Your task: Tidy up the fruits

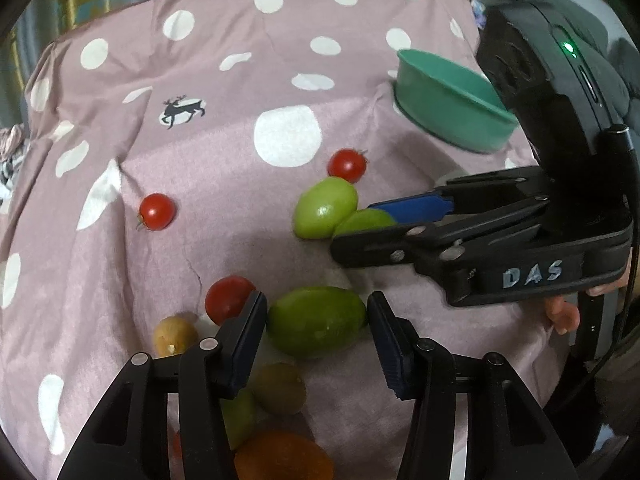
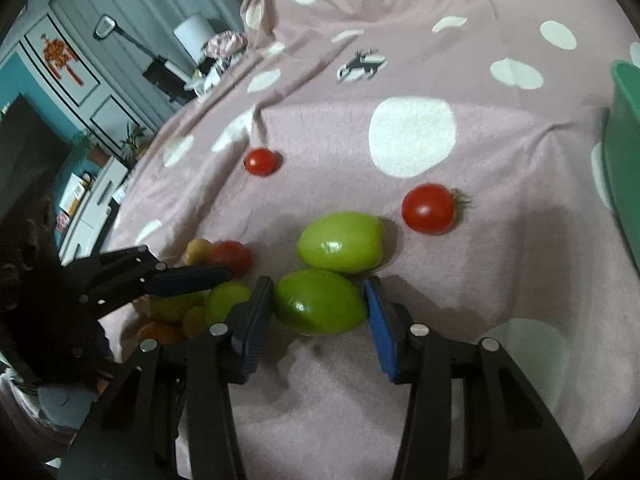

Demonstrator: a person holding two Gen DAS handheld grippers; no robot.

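Fruits lie on a pink dotted cloth (image 1: 200, 60). In the left wrist view, my left gripper (image 1: 316, 320) is open with a green fruit (image 1: 316, 322) between its fingers, not clamped. A red tomato (image 1: 228, 298), a small tan fruit (image 1: 174, 336), an olive fruit (image 1: 280, 388) and an orange fruit (image 1: 284, 458) lie near it. In the right wrist view, my right gripper (image 2: 320, 300) is open around another green fruit (image 2: 318, 302), with a third green fruit (image 2: 340, 242) just beyond. My right gripper also shows in the left wrist view (image 1: 360, 222).
A teal bowl (image 1: 452, 100) stands at the far right of the cloth, also at the right edge of the right wrist view (image 2: 624, 160). Loose red tomatoes (image 1: 157, 211) (image 1: 347, 165) lie mid-cloth. Furniture and a lamp (image 2: 192, 36) stand beyond the cloth's left edge.
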